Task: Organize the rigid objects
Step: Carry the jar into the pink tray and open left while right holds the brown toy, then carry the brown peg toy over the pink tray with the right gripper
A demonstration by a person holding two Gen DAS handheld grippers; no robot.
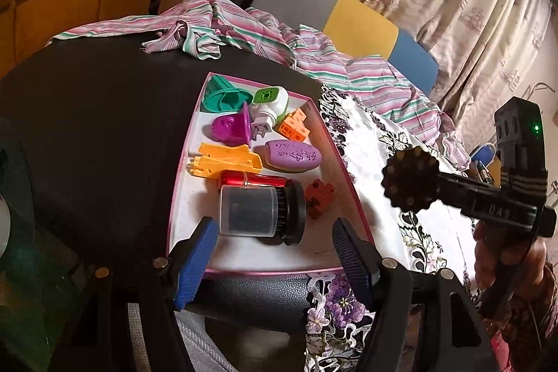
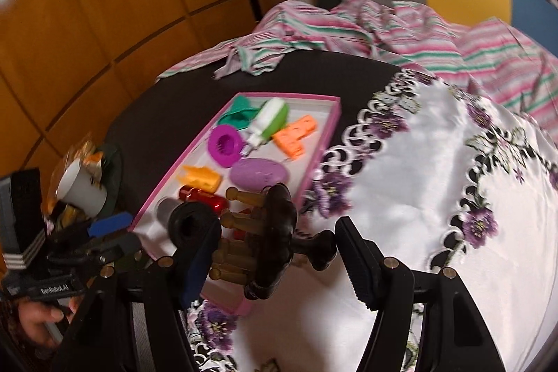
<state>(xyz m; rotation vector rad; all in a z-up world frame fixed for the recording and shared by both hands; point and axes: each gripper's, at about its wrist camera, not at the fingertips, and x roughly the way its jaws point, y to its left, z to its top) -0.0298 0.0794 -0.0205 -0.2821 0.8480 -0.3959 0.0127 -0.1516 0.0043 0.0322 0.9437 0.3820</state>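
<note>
Left wrist view: left gripper has jaws apart, empty, hanging over the near end of the pink tray. The capped black brush lies just beyond them, long axis left-right.

Right wrist view: right gripper looks wide too, yet a dark wooden massager sits between its fingers (contact unclear). Tray lies far-left of it; judged next move is a leftward drop.
</note>
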